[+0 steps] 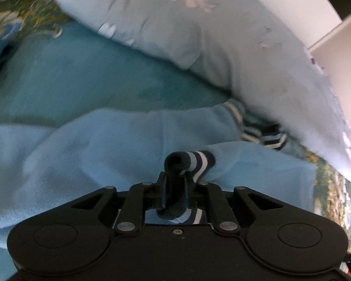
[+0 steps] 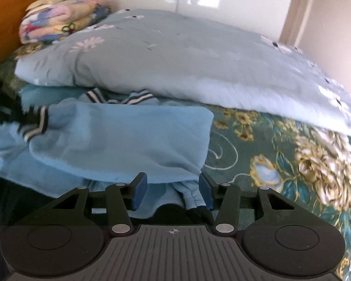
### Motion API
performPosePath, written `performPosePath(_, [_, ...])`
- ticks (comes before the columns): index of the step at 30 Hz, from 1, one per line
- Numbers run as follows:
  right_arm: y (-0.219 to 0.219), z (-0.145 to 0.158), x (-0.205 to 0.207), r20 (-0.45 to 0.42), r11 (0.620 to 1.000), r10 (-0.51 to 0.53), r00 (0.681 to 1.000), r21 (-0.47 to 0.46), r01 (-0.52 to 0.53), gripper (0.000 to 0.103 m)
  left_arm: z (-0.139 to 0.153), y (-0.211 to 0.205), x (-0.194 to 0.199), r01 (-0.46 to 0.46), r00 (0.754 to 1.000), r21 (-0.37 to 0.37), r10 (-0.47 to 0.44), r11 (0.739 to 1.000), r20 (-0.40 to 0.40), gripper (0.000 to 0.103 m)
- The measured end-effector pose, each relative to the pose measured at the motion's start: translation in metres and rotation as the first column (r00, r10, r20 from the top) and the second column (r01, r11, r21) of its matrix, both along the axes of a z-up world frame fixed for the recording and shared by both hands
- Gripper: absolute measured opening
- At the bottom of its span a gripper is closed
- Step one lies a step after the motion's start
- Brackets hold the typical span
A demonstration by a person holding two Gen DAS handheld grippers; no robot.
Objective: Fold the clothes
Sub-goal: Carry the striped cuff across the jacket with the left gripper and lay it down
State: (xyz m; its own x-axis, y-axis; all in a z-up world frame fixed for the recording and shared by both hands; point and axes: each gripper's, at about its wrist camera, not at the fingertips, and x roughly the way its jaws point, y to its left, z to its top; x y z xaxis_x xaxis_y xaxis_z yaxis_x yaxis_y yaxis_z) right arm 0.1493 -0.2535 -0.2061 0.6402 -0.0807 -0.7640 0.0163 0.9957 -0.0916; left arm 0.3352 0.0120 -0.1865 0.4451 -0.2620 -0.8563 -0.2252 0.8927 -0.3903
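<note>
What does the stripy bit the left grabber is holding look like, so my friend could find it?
Start at the big pale flowery quilt on the bed. In front lies a light blue top. Its striped cuff, dark navy with white and blue bands, is pinched in the left gripper, unlike the other cuffs lying loose.

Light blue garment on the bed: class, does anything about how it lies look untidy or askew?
Yes. The light blue garment lies bunched and creased on the floral bedspread, its striped cuff pinched in the left tool.
</note>
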Motion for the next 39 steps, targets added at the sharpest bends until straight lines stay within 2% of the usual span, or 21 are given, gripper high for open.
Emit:
performPosePath(3, [0.0, -0.003, 0.004, -0.008, 1.0, 0.011, 1.0, -0.008, -0.011, 0.048, -0.006, 0.001, 0.001, 0.004, 1.0, 0.045, -0.004, 0.999, -0.003, 0.02])
performPosePath(8, [0.004, -0.006, 0.012, -0.021, 1.0, 0.024, 0.999, -0.002, -0.024, 0.048, -0.007, 0.002, 0.0, 0.02, 1.0, 0.061, -0.02, 0.998, -0.009, 0.02])
performPosePath(11, [0.009, -0.003, 0.015, -0.016, 1.0, 0.031, 0.999, -0.001, -0.031, 0.048, 0.011, 0.006, -0.011, -0.004, 0.999, 0.049, 0.002, 0.999, 0.043, 0.019])
performPosePath(13, [0.012, -0.001, 0.016, -0.01, 0.999, 0.041, 0.999, -0.005, -0.041, 0.048, 0.028, 0.01, -0.023, -0.035, 0.995, 0.038, 0.032, 0.999, 0.09, 0.023])
performPosePath(15, [0.016, 0.002, 0.019, -0.009, 0.999, 0.053, 0.999, -0.009, -0.053, 0.048, 0.048, 0.019, -0.045, -0.113, 0.983, 0.038, 0.106, 0.993, 0.149, 0.026])
performPosePath(16, [0.018, 0.002, 0.02, -0.01, 0.998, 0.059, 0.998, -0.012, -0.059, 0.048, 0.057, 0.024, -0.057, -0.157, 0.973, 0.042, 0.147, 0.987, 0.176, 0.032])
performPosePath(17, [0.02, 0.004, 0.021, -0.011, 0.998, 0.065, 0.998, -0.013, -0.065, 0.048, 0.067, 0.032, -0.07, -0.222, 0.957, 0.061, 0.206, 0.973, 0.204, 0.037])
performPosePath(19, [0.026, 0.006, 0.023, -0.007, 0.997, 0.081, 0.997, -0.016, -0.081, 0.048, 0.079, 0.048, -0.094, -0.34, 0.922, 0.134, 0.302, 0.931, 0.244, 0.038])
performPosePath(21, [0.033, 0.007, 0.024, -0.006, 0.995, 0.098, 0.995, -0.02, -0.098, 0.049, 0.085, 0.065, -0.113, -0.431, 0.889, 0.222, 0.371, 0.874, 0.268, 0.038])
performPosePath(23, [0.04, 0.007, 0.025, -0.005, 0.993, 0.112, 0.994, -0.023, -0.112, 0.049, 0.084, 0.088, -0.125, -0.497, 0.865, 0.301, 0.435, 0.814, 0.25, 0.038])
performPosePath(25, [0.047, 0.007, 0.025, -0.009, 0.992, 0.12, 0.993, -0.023, -0.12, 0.049, 0.083, 0.11, -0.134, -0.556, 0.831, 0.324, 0.508, 0.765, 0.227, 0.038])
performPosePath(27, [0.055, 0.006, 0.025, -0.015, 0.991, 0.129, 0.992, -0.023, -0.129, 0.049, 0.088, 0.128, -0.145, -0.606, 0.795, 0.344, 0.551, 0.717, 0.253, 0.038])
performPosePath(28, [0.059, 0.006, 0.025, -0.019, 0.991, 0.135, 0.991, -0.024, -0.135, 0.049, 0.089, 0.132, -0.146, -0.618, 0.786, 0.357, 0.555, 0.701, 0.271, 0.038])
performPosePath(31, [0.071, 0.006, 0.025, -0.027, 0.987, 0.154, 0.988, -0.028, -0.155, 0.049, 0.092, 0.148, -0.148, -0.629, 0.778, 0.388, 0.555, 0.674, 0.295, 0.04])
performPosePath(33, [0.079, 0.006, 0.026, -0.031, 0.985, 0.168, 0.985, -0.029, -0.169, 0.049, 0.089, 0.159, -0.144, -0.618, 0.786, 0.406, 0.545, 0.673, 0.292, 0.04])
performPosePath(36, [0.09, 0.009, 0.028, -0.023, 0.981, 0.191, 0.981, -0.026, -0.192, 0.049, 0.08, 0.17, -0.136, -0.596, 0.803, 0.399, 0.518, 0.697, 0.295, 0.038])
performPosePath(39, [0.1, 0.011, 0.029, -0.017, 0.977, 0.213, 0.977, -0.029, -0.213, 0.049, 0.069, 0.182, -0.13, -0.593, 0.805, 0.358, 0.523, 0.721, 0.279, 0.022])
